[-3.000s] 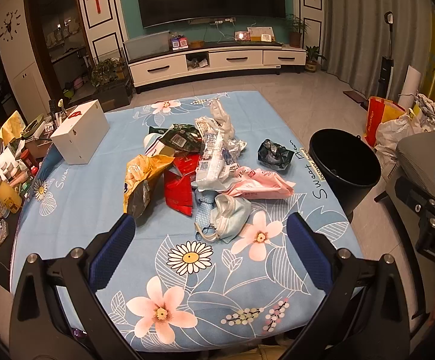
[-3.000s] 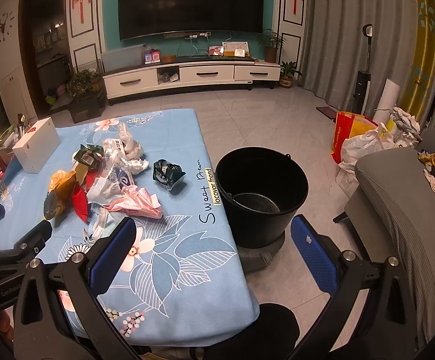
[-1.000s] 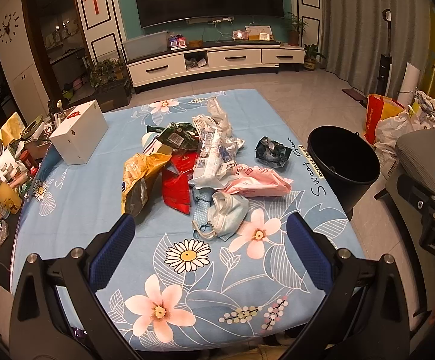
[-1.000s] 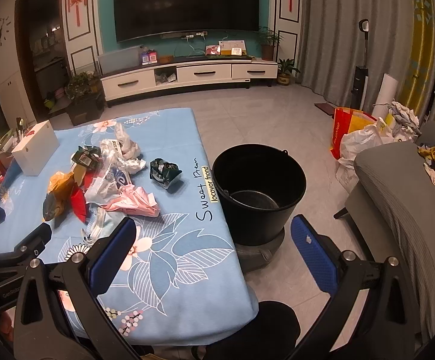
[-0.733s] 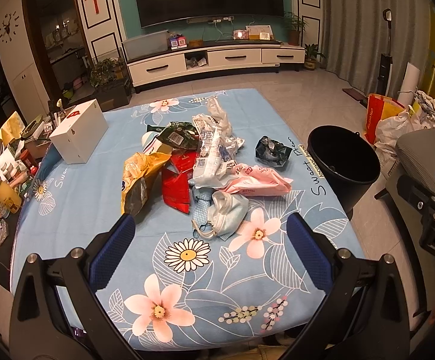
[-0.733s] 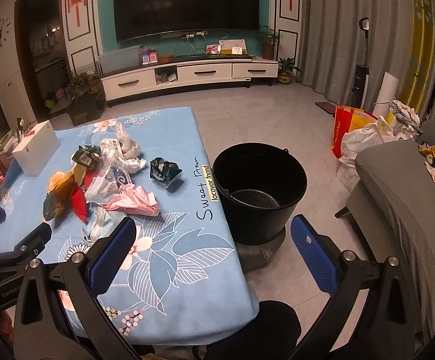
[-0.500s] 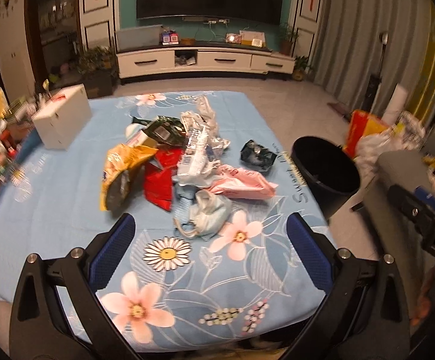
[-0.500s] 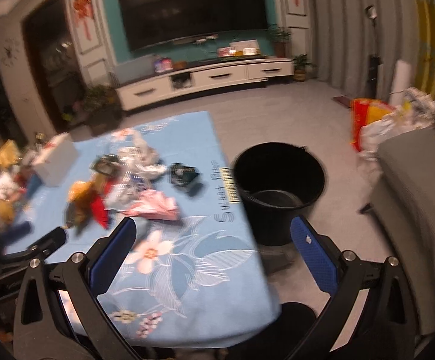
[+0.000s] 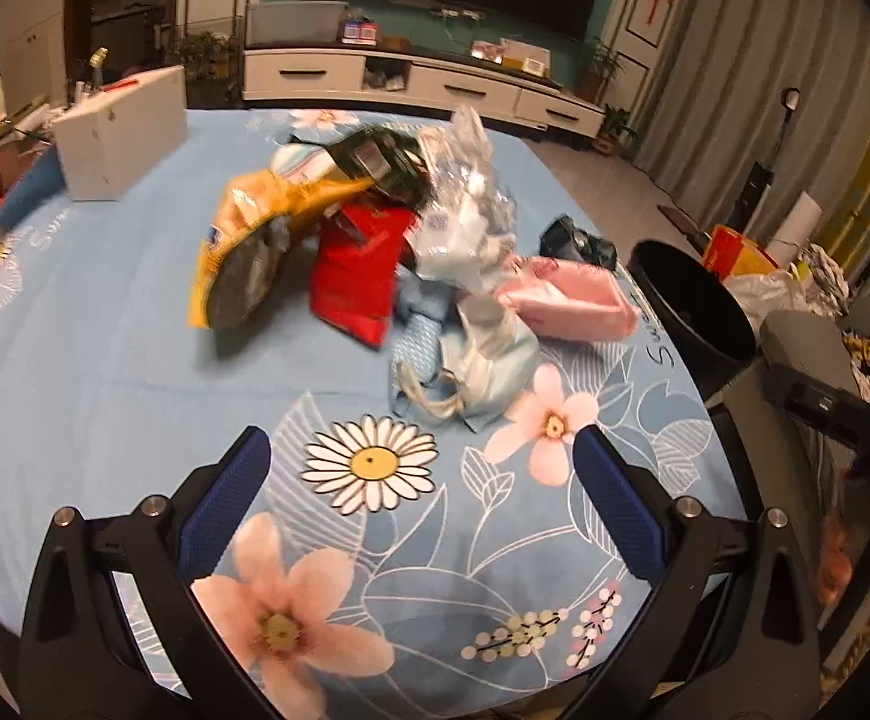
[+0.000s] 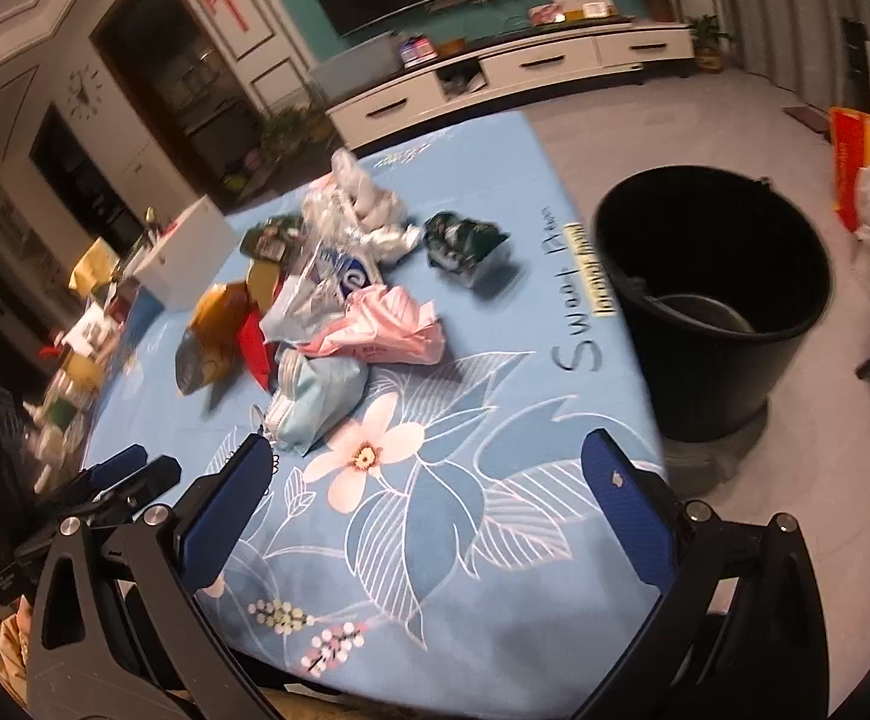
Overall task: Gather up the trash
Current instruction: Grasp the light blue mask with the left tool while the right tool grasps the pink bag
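Left gripper (image 9: 417,480): spread wide, blue pads well apart, nothing between them, hovering over the near edge of the flowered blue tablecloth (image 9: 105,372). Straight ahead of the fingers, a white daisy print, then the trash heap. Nearest piece: a crumpled pale blue face mask (image 9: 477,360) with its ear loops trailing toward the gripper. Beyond and to the left of that, a red wrapper (image 9: 357,282) and a yellow snack bag (image 9: 243,252) lying open-mouthed. Beyond the mask, clear crinkled plastic (image 9: 465,204) heaped over a dark green packet (image 9: 387,156). Ahead to the right, a pink packet (image 9: 573,300), and past it a small dark crumpled wrapper (image 9: 579,240). Far ahead on the left, a white box (image 9: 123,132). Off the table edge to the right, a black bucket (image 9: 693,306) on the floor.

Right gripper (image 10: 429,498): likewise released, fingers parted wide and empty, poised over the table's near right corner. Ahead and to the left, the same heap: face mask (image 10: 315,396) closest, just beyond the left finger; pink packet (image 10: 381,330) behind it; yellow snack bag (image 10: 207,336) further left; dark crumpled wrapper (image 10: 465,246) set apart toward the table edge. Ahead to the right, the black bucket (image 10: 717,300) standing beside the table, a grey object lying at its bottom. At the far left, part of the other gripper's frame visible. Both views somewhat motion-blurred.
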Action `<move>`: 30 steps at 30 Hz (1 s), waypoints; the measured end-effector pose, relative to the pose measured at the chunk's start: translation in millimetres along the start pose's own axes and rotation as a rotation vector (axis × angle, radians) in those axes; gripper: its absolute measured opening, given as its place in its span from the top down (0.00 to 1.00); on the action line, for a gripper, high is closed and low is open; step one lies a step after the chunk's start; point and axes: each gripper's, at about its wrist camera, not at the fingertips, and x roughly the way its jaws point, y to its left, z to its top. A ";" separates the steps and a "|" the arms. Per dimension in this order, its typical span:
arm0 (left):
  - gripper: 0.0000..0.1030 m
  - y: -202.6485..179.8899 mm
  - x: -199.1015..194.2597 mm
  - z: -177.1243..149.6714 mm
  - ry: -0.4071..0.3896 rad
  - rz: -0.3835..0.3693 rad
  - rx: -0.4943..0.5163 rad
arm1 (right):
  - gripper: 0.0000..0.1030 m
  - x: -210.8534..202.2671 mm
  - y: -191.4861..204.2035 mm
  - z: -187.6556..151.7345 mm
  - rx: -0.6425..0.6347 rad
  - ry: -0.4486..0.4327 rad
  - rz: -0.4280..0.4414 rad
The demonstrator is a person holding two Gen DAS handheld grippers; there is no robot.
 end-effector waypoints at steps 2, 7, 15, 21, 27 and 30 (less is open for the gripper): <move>0.03 -3.1 8.0 0.4 -0.002 -0.038 0.007 | 0.05 11.9 1.4 2.8 -0.017 0.010 0.012; 0.24 -17.7 35.4 13.7 -0.006 -0.109 0.041 | 0.15 43.0 7.5 21.1 -0.079 0.008 0.030; 0.43 -33.0 82.8 26.2 0.027 -0.075 0.144 | 0.30 98.7 12.5 49.3 -0.166 0.068 0.088; 0.79 -35.6 98.6 24.2 0.068 -0.099 0.166 | 0.68 109.0 13.4 45.0 -0.196 0.087 0.091; 0.89 -38.1 86.5 19.7 0.063 -0.161 0.158 | 0.88 88.3 9.9 37.5 -0.183 0.075 0.092; 0.89 -38.6 68.3 15.5 0.052 -0.199 0.158 | 0.88 65.9 11.7 31.8 -0.192 0.072 0.117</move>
